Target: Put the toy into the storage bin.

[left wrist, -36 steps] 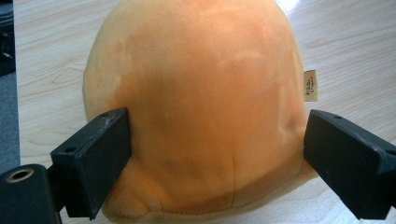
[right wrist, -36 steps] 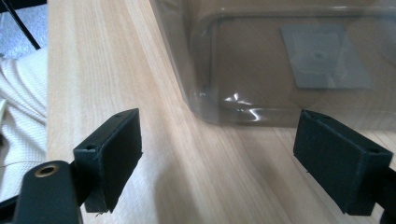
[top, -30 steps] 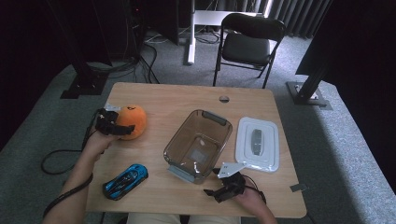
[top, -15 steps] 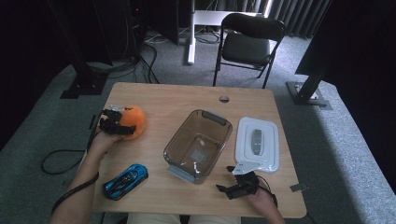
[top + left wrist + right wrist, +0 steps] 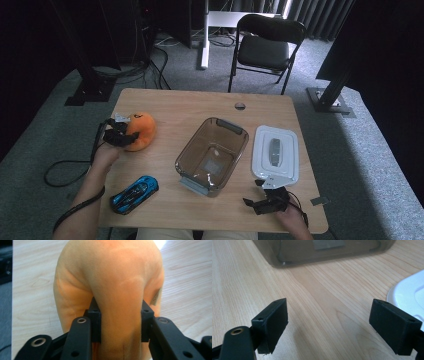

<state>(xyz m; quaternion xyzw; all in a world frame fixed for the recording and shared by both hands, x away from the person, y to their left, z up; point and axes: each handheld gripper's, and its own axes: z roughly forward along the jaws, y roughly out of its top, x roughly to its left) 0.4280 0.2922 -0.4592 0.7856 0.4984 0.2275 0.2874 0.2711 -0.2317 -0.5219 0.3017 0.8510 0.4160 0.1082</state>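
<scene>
At the left of the high view, your left gripper (image 5: 125,135) has just closed its jaws on the orange plush toy (image 5: 142,130), pinching it on the bench (image 5: 170,107). Your right gripper (image 5: 260,197) waits wide open, empty, lower right. Next, likely lift the toy toward the clear container (image 5: 212,155) at centre.

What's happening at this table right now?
A person works with a gripper in each hand. The left gripper has just been closing and now squeezes the orange plush toy at the table's left side. The right gripper hangs open and empty over bare wood near the front right corner, beside the white lid. The clear container sits empty in the middle, and a blue toy car lies untouched at the front left.
</scene>
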